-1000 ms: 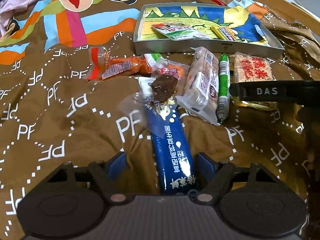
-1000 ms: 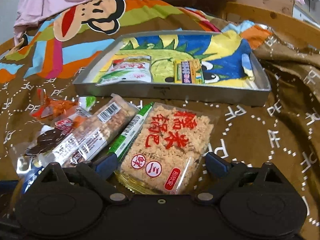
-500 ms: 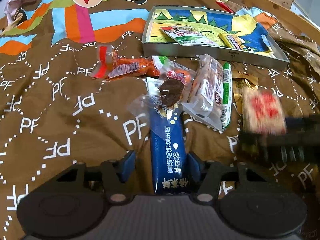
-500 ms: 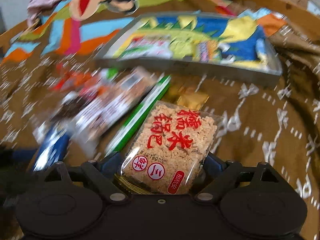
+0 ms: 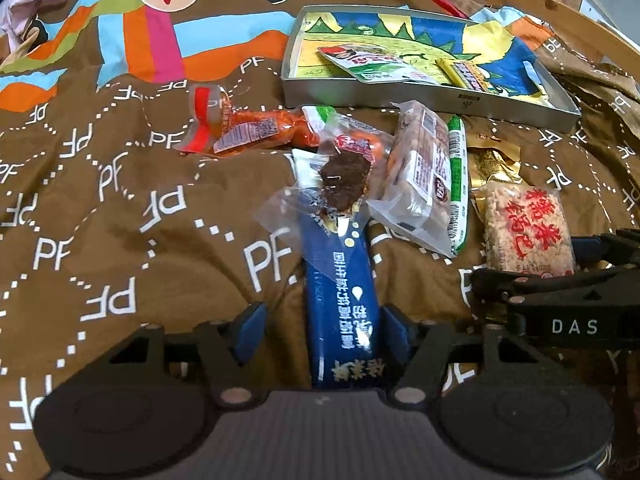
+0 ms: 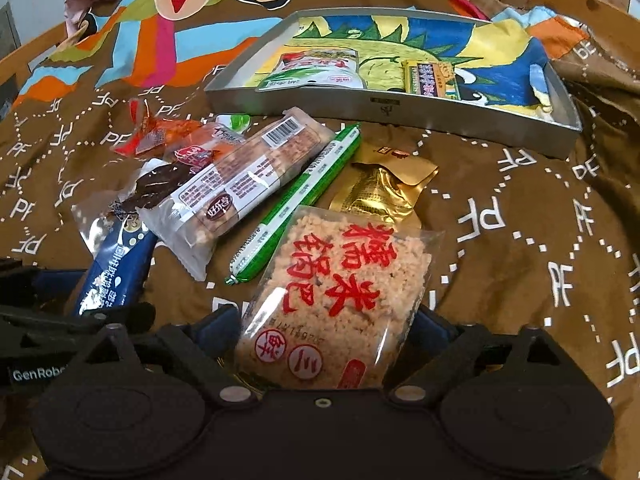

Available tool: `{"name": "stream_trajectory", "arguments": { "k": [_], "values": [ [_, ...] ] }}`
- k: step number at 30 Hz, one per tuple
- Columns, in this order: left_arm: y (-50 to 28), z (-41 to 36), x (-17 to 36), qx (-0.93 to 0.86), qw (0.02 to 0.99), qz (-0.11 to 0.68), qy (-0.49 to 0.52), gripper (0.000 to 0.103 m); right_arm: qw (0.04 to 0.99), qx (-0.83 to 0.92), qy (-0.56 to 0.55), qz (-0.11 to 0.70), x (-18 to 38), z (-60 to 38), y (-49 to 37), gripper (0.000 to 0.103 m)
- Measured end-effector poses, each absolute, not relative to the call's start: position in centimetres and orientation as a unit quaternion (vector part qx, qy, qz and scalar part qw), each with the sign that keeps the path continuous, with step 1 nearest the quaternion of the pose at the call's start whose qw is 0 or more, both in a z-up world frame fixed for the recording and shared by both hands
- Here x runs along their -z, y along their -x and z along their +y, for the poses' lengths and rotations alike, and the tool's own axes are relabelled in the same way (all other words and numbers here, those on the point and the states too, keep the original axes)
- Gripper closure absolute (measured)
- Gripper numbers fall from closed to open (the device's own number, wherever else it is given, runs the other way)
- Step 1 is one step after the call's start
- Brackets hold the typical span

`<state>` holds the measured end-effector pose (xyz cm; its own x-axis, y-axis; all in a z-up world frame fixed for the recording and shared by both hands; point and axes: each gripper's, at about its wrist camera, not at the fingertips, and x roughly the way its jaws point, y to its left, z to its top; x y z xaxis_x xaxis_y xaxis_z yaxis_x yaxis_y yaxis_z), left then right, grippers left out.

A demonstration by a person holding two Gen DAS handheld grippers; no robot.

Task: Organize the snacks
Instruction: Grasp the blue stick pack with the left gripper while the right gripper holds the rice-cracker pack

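Soft, even indoor light falls from overhead, so the brown bedspread (image 5: 120,208) ahead of both sets of tongs reads clearly, with only faint shadows in its folds and under the packets. Sharp little glints sit on the gold foil pouch (image 6: 376,192) beyond the right tongs and on the clear wrapper (image 5: 280,208) just past the left ones, while the metal tray (image 6: 400,108) farther off carries a dull sheen. Both views are crisp, without motion smear, but they bulge strongly, bending lines near the rim and falling to black corners behind the tongs.
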<state>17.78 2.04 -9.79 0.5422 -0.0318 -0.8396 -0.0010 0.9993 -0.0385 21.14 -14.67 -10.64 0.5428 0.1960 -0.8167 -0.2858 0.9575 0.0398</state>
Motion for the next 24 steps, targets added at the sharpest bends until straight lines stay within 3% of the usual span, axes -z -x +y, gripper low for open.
{"name": "stream_trajectory", "arguments": {
  "k": [4, 17, 24],
  "values": [
    [-17.3, 2.3, 8.8, 0.001, 0.877, 0.479, 0.025, 0.064, 0.875, -0.138, 0.054, 0.46, 10.1, -14.8, -20.3, 0.019],
    [-12.9, 3.8, 5.7, 0.027, 0.87, 0.472, 0.144, 0.07, 0.882, -0.16, 0.004, 0.442, 6.7, -16.2, -17.0, 0.019],
    [-9.9, 3.5, 4.7, 0.031, 0.875, 0.457, 0.159, 0.071, 0.89, -0.17, -0.012, 0.422, 5.0, -16.9, -14.7, 0.019]
  ]
}}
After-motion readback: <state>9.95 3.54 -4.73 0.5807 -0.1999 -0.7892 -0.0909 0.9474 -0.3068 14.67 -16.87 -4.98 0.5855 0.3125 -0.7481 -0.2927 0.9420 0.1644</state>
